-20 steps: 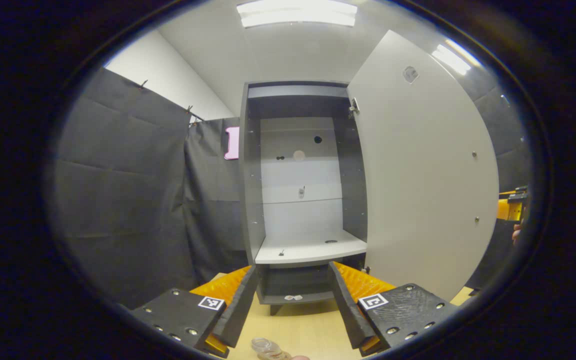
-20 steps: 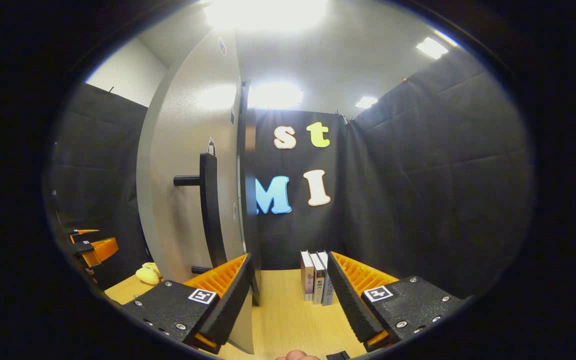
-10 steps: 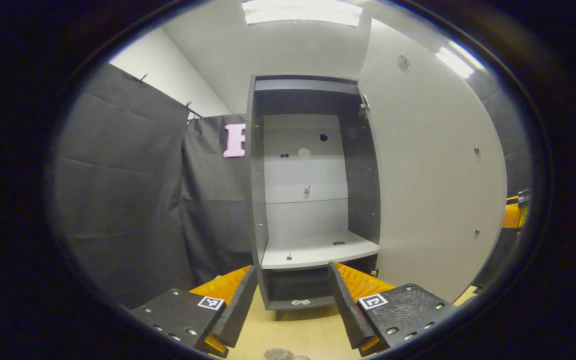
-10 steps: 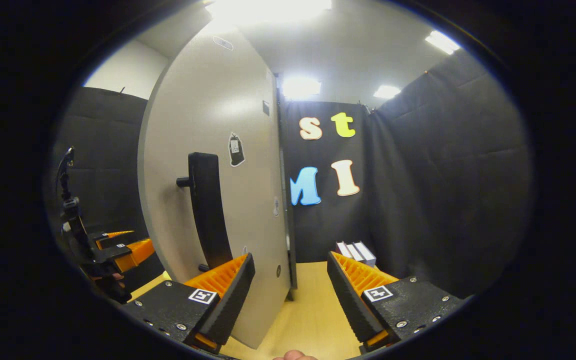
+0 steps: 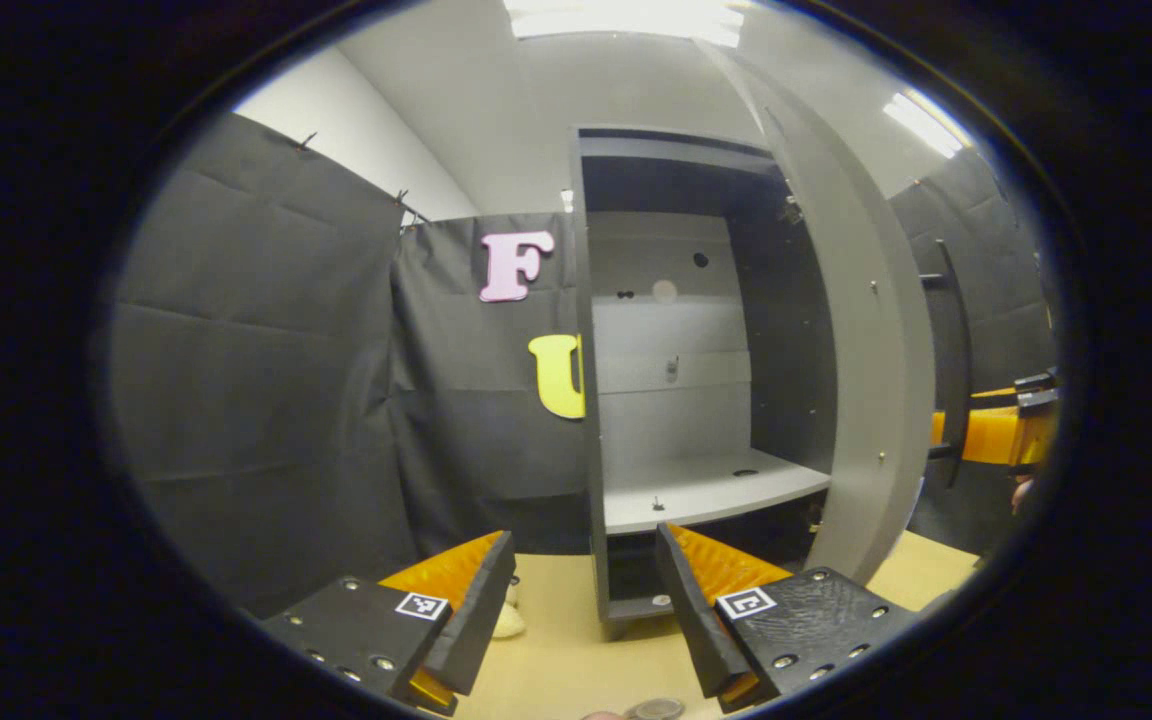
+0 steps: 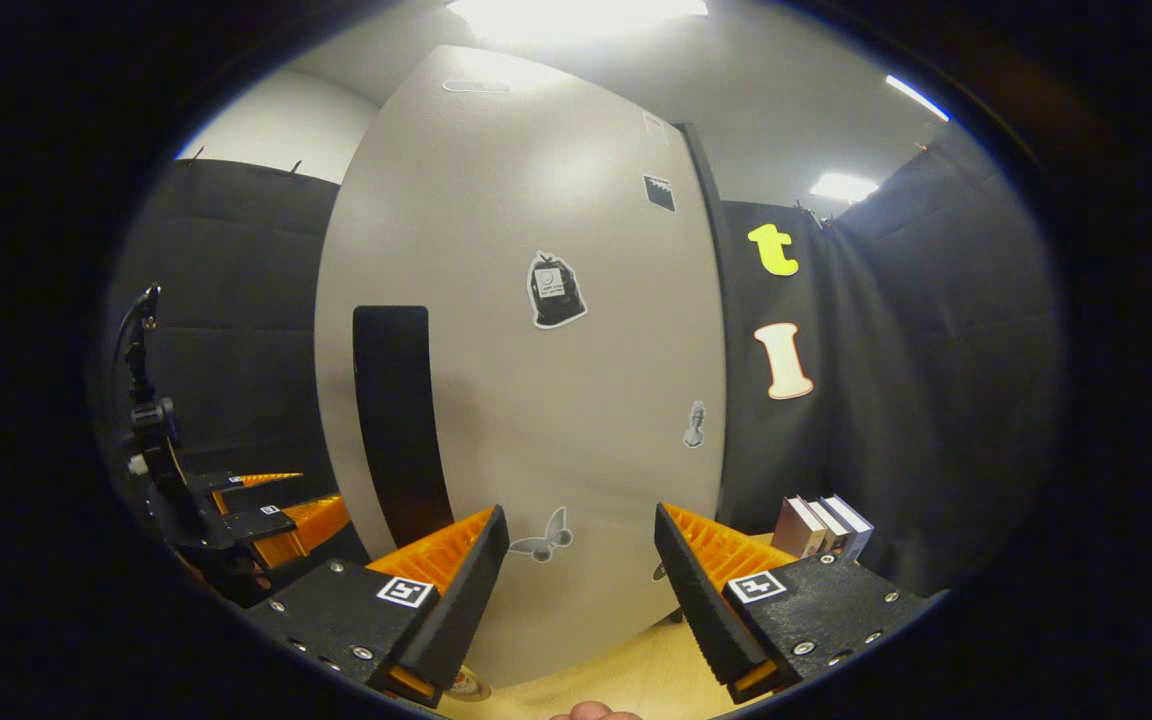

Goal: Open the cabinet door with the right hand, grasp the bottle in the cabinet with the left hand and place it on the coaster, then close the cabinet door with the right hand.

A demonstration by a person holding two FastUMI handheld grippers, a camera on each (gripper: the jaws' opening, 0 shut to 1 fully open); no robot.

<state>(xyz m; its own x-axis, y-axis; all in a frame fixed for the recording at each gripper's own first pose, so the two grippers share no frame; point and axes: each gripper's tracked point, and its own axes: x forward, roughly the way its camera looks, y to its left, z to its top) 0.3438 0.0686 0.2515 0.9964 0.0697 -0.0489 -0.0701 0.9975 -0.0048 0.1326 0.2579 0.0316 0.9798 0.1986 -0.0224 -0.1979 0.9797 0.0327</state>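
the left gripper (image 5: 584,610) is open and holds nothing over the table (image 5: 576,670). the right gripper (image 6: 581,590) is open too, empty, near the door (image 6: 536,380). past them, the cabinet (image 5: 681,400) stands partly open; i cannot tell where the bottle is.

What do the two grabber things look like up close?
The left gripper and the right gripper look alike. Each has two long fingers with black ridged pads inside and orange ribbed backs. Behind them sit flat black blocks with silver screws, each carrying a small white square tag with a black pattern. Seen from the right gripper view, the left one carries a black cable.
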